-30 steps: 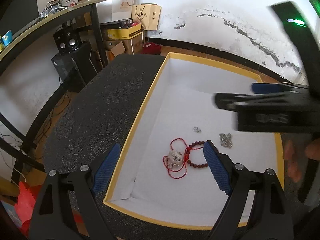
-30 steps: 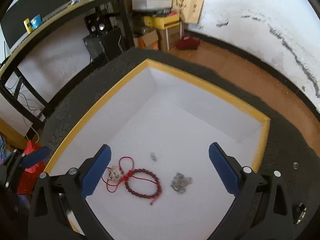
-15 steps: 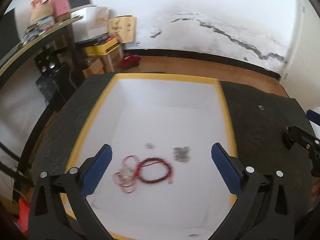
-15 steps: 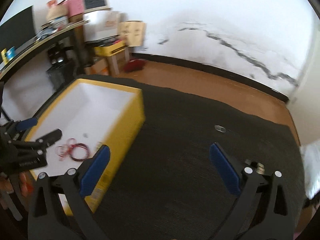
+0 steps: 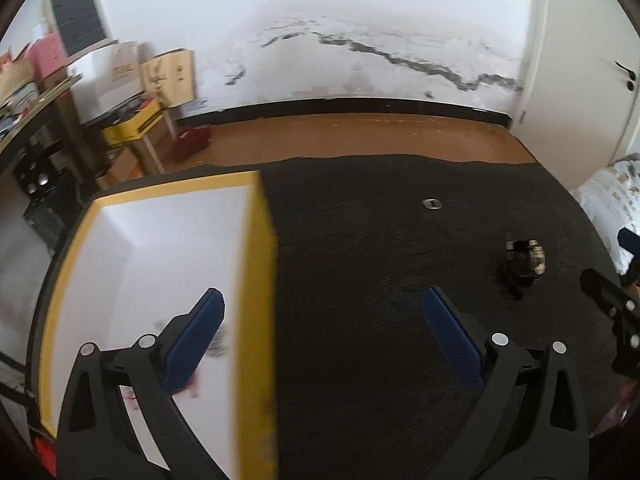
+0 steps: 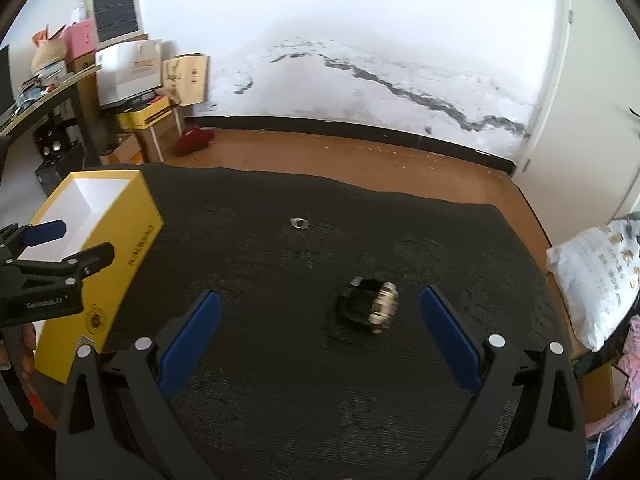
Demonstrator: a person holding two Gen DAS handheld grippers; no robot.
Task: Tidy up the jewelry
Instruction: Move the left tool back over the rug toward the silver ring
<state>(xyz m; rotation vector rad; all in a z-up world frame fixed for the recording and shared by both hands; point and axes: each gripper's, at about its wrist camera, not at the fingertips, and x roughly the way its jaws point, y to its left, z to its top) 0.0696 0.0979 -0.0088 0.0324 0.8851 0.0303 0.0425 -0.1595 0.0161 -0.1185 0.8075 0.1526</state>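
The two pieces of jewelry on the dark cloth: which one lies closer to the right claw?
The watch, black-strapped with a pale metal face, lies just ahead, between the right claw's open fingers. The small silver ring sits much farther off, toward the cloth's far edge.

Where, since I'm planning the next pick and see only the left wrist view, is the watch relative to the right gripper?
Observer: The watch lies on the black mat just ahead of the right gripper, framed between its fingers, untouched.
Operator: Is that gripper open?
Observer: Yes, wide open, holding nothing.
Operator: Anything on the box's outer side?
Observer: The yellow box carries dark print and a round emblem on that side.
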